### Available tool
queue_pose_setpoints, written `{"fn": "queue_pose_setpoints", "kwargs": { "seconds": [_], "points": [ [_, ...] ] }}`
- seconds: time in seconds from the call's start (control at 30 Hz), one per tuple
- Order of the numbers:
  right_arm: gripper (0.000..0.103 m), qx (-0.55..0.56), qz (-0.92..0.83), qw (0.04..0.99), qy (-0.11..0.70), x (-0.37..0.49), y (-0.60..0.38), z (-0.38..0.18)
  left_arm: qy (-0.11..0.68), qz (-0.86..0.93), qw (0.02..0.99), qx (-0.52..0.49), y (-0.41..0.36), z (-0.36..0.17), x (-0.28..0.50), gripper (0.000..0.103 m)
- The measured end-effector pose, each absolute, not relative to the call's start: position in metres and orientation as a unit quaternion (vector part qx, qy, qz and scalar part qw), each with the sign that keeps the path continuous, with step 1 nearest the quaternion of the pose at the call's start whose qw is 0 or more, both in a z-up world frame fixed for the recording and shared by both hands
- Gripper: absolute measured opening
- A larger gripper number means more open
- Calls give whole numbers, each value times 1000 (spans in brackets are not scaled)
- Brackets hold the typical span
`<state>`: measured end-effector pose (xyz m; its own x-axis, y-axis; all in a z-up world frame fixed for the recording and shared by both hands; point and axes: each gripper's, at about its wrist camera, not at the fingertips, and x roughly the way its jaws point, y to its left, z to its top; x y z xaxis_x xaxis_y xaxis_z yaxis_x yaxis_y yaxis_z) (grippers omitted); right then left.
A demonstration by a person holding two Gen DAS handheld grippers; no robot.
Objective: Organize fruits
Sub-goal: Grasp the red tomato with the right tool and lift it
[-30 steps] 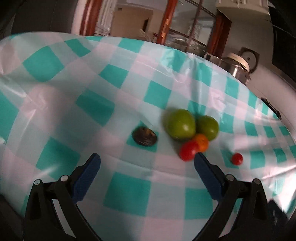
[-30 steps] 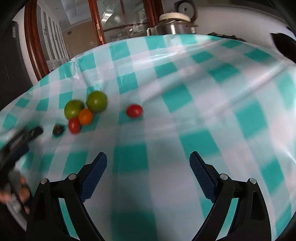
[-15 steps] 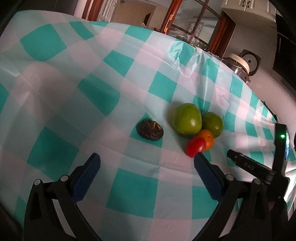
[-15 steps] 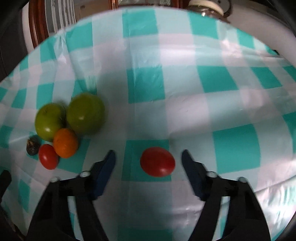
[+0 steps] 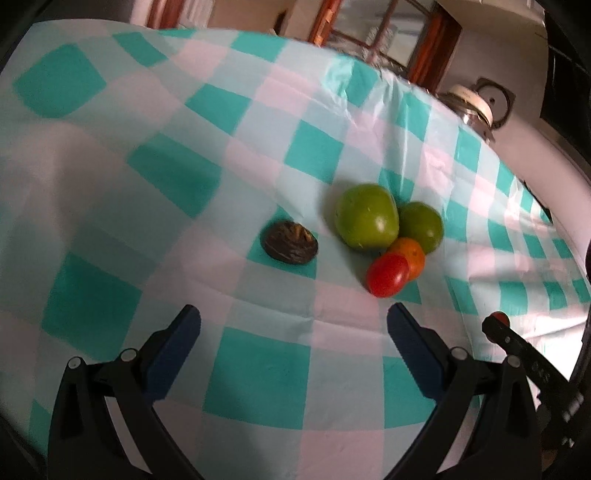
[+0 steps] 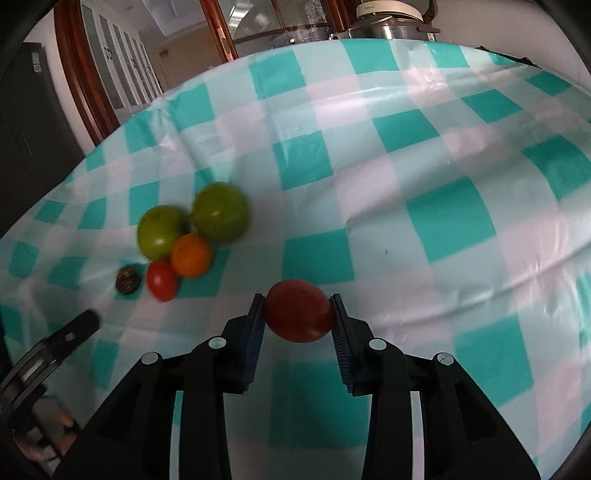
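Observation:
My right gripper (image 6: 297, 308) is shut on a red tomato (image 6: 297, 311), held just above the checked cloth. To its left lie two green fruits (image 6: 220, 212), an orange fruit (image 6: 191, 256), a second red tomato (image 6: 161, 280) and a dark shrivelled fruit (image 6: 129, 279). In the left wrist view my left gripper (image 5: 293, 323) is open and empty, just short of the same cluster: big green fruit (image 5: 366, 217), smaller green fruit (image 5: 421, 226), orange fruit (image 5: 412, 254), red tomato (image 5: 388, 275), dark fruit (image 5: 290, 246). The right gripper's tip (image 5: 496, 325) shows at right.
The table wears a teal and white checked plastic cloth (image 6: 424, 184). A metal cooker (image 5: 476, 107) and glass-door cabinets (image 6: 258, 22) stand beyond the far edge. The left gripper's body (image 6: 48, 350) shows at the lower left of the right wrist view.
My right gripper moved onto the lone red tomato and closed on it. My left gripper came a little closer to the fruit cluster and stayed open.

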<state>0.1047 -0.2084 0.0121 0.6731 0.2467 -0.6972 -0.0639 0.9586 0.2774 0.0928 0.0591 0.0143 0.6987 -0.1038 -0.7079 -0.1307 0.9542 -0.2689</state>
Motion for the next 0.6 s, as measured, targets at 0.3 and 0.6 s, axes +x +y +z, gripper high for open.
{"fn": "queue_pose_setpoints", "kwargs": {
  "seconds": [0.3,0.6],
  "points": [
    [36,135,106,902,396,104,-203,12,409,13,907,-95,54,10,134,73],
    [36,132,121,900,398,105,-200,11,435,26,898,-58,47,2,174,64]
  ]
}}
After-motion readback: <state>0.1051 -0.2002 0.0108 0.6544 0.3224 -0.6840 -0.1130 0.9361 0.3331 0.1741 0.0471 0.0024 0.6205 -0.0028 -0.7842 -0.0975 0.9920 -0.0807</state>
